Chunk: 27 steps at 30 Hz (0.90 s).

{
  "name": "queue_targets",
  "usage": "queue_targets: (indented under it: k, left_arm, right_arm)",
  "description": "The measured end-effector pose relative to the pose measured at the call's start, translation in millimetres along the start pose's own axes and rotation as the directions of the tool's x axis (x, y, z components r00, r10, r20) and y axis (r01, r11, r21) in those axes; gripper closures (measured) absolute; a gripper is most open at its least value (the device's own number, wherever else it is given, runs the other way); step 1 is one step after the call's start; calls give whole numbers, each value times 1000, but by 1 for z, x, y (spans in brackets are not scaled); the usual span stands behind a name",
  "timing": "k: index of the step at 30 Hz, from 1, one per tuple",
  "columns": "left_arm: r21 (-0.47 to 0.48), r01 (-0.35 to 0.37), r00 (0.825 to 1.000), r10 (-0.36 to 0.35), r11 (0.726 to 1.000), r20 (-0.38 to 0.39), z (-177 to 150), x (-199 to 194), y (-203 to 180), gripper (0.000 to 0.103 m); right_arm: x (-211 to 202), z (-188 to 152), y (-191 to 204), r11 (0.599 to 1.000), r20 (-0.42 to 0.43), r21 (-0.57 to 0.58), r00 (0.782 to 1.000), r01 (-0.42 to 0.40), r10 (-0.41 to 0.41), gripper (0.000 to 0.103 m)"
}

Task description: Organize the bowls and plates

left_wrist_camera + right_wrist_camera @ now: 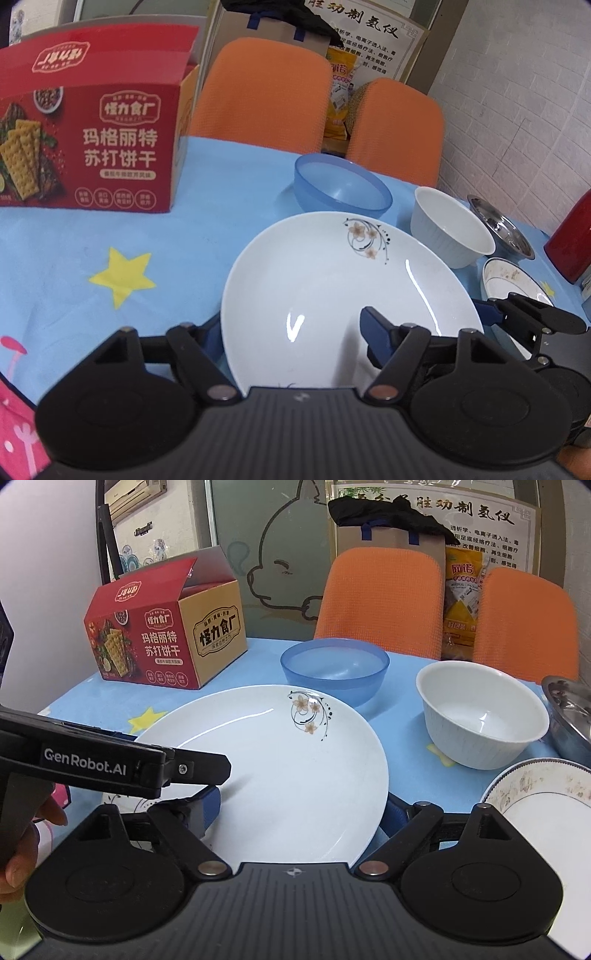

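Blue cloth with yellow stars (184, 240) covers a table, and two orange chairs (266, 92) stand beyond it.

Lying between both tongs is the plate (314, 277). It is large, round, white and glossy, with a small brown flower sprig printed on its far rim.

The left tongs (290, 321) are about half open. They straddle the plate's left rim, with one blue pad (375, 341) over the plate's inside and the other just outside and half hidden by the edge. I see no squeeze on it.

The right tongs (304, 799) are spread wide across the plate's right rim. One pad (208, 808) is over the plate and the other is tucked behind its edge. I cannot tell whether either one touches.

Just beyond the tongs sits a blue bowl (343, 188). A white bowl (450, 225) and a steel bowl (498, 229) sit beyond and to the right of the right tongs, and a small, stained plate (513, 280) lies just beside them. Beyond the left tongs, to the left, stands a red cracker box (110, 140) with its lid up.
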<state>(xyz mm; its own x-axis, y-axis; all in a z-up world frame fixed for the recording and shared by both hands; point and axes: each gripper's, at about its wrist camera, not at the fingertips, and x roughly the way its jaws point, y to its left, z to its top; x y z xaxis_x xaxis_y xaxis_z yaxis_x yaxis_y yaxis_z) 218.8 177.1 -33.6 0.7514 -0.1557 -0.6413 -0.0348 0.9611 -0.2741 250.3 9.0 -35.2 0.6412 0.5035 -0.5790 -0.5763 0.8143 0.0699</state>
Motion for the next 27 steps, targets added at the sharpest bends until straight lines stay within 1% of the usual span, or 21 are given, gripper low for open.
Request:
queue_targets:
  k: [2, 4, 11, 14, 19, 24, 27]
  left_arm:
    - [1, 1, 1000, -1, 1000, 8, 0, -2, -1, 30]
    - [-9, 10, 1000, -9, 1000, 10, 0, -4, 0, 30]
    - [-10, -3, 1000, 2, 1000, -10, -2, 1, 2, 30]
    - [6, -9, 1000, 9, 1000, -10, -2, 2, -2, 29]
    - [35, -16, 1000, 16, 999, -8, -4, 2, -3, 28]
    - [62, -29, 1000, 29, 998, -7, -6, 2, -5, 27]
    - [54, -24, 1000, 25, 998, -10, -6, 3, -7, 26]
  right_arm:
    - [-2, 1, 2, 1000, 9, -14, 1000, 4, -4, 0]
    - [-3, 2, 1, 1000, 12, 1, 1000, -1, 1, 0]
    - [5, -1, -3, 1000, -15, 20, 1000, -8, 9, 0]
    - [8, -2, -5, 1000, -34, 21, 999, -14, 15, 0]
    - [9, -3, -4, 1000, -44, -12, 999, -11, 10, 0]
    - [9, -5, -8, 1000, -49, 2, 999, -6, 6, 0]
    - [8, -5, -2, 1000, -57, -17, 998, -11, 10, 0]
